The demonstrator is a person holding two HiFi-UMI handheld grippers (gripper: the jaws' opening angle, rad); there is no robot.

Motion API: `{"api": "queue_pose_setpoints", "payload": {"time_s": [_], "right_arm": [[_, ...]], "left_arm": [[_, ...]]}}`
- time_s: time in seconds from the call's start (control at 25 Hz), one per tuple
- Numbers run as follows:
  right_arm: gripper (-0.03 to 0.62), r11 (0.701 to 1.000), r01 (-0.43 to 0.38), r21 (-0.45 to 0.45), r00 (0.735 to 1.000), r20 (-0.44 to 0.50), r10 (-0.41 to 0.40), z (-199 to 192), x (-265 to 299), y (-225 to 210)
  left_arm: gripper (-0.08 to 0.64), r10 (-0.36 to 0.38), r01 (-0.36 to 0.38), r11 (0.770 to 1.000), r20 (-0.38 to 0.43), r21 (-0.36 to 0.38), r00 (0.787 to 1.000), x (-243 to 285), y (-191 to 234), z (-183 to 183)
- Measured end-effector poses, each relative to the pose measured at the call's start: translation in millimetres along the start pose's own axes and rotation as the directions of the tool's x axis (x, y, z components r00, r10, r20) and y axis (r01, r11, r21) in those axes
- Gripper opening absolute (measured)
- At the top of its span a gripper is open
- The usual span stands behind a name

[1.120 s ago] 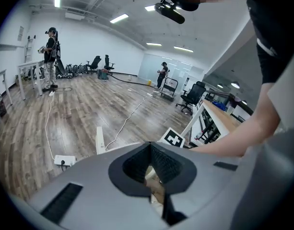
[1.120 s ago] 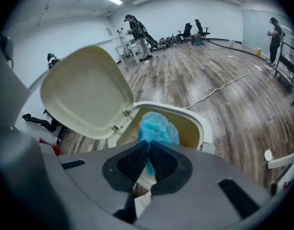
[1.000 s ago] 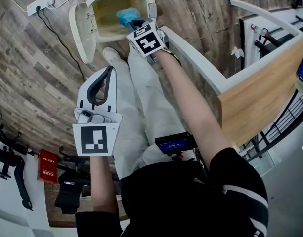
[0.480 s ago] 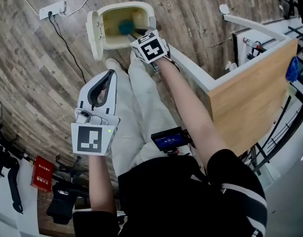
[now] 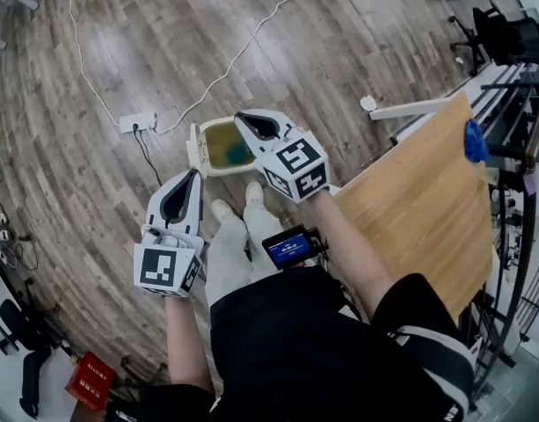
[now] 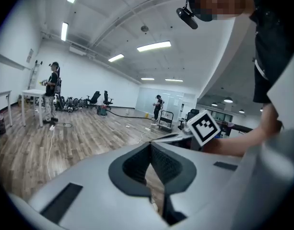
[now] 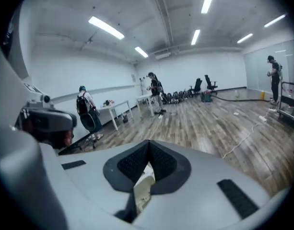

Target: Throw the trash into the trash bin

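The cream trash bin (image 5: 218,167) stands on the wood floor with its lid (image 5: 195,149) swung open to the left. Blue trash (image 5: 236,153) lies inside it. My right gripper (image 5: 248,120) hangs high above the bin's right rim, well clear of it. Its jaws have just closed and are shut with nothing between them, as the right gripper view (image 7: 147,145) also shows. My left gripper (image 5: 193,176) hovers to the bin's lower left, shut and empty; in its own view (image 6: 150,145) the tips meet.
A wooden table (image 5: 418,209) stands to the right, with a white leg (image 5: 410,108) and a blue object (image 5: 476,141) at its far edge. A power strip (image 5: 137,123) and cable lie left of the bin. Several people stand far off in the room.
The blue trash left my right gripper and dropped into the bin. Both grippers then rose away from the bin, the right one more, and the right jaws opened and shut again.
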State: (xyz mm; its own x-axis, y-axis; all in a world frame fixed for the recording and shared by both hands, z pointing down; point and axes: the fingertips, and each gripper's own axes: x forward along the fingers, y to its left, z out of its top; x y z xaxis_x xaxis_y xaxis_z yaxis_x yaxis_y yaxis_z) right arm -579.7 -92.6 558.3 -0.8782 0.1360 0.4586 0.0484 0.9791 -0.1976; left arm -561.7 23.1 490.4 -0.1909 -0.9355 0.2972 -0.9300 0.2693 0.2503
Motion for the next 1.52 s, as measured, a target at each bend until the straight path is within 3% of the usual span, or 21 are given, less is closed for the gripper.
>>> {"api": "queue_pose_setpoints", "payload": {"time_s": [0.12,0.32,0.56,0.72,0.96,1.16,1.52], "right_arm": [[-0.003,0.999,-0.044,0.001,0.985,0.167,0.043,65.0,-51.5,25.9],[-0.003,0.993,-0.114,-0.033,0.934,0.338,0.118,120.4,-150.6,77.6],[-0.003,0.972,-0.226,-0.071,0.879,0.416,0.235,140.0,-195.2,104.9],[-0.003,0.971,-0.191,-0.141,0.864,0.446,0.234,148.5,-211.6,113.7],[-0.003,0.981,-0.156,-0.12,0.871,0.451,0.193,148.0,-217.0,104.0],[-0.003,0.987,-0.148,-0.057,0.893,0.422,0.158,131.6,-207.0,88.4],[-0.003,0.988,-0.151,-0.022,0.886,0.44,0.145,137.9,-194.8,72.9]], "left_arm": [[0.006,-0.007,0.006,0.999,0.057,0.032,0.998,-14.0,-9.6,32.2],[0.006,-0.057,0.051,0.997,0.106,0.057,0.993,-39.4,-65.9,76.0],[0.006,-0.155,0.12,0.977,0.204,0.175,0.967,-34.6,-104.5,124.7],[0.006,-0.208,0.156,0.961,0.226,0.226,0.952,-34.2,-121.5,139.2],[0.006,-0.219,0.171,0.959,0.206,0.226,0.954,-29.9,-132.5,135.9],[0.006,-0.21,0.169,0.961,0.178,0.221,0.961,-26.9,-129.5,126.3],[0.006,-0.182,0.148,0.967,0.155,0.208,0.971,-19.3,-120.1,126.1]]}}
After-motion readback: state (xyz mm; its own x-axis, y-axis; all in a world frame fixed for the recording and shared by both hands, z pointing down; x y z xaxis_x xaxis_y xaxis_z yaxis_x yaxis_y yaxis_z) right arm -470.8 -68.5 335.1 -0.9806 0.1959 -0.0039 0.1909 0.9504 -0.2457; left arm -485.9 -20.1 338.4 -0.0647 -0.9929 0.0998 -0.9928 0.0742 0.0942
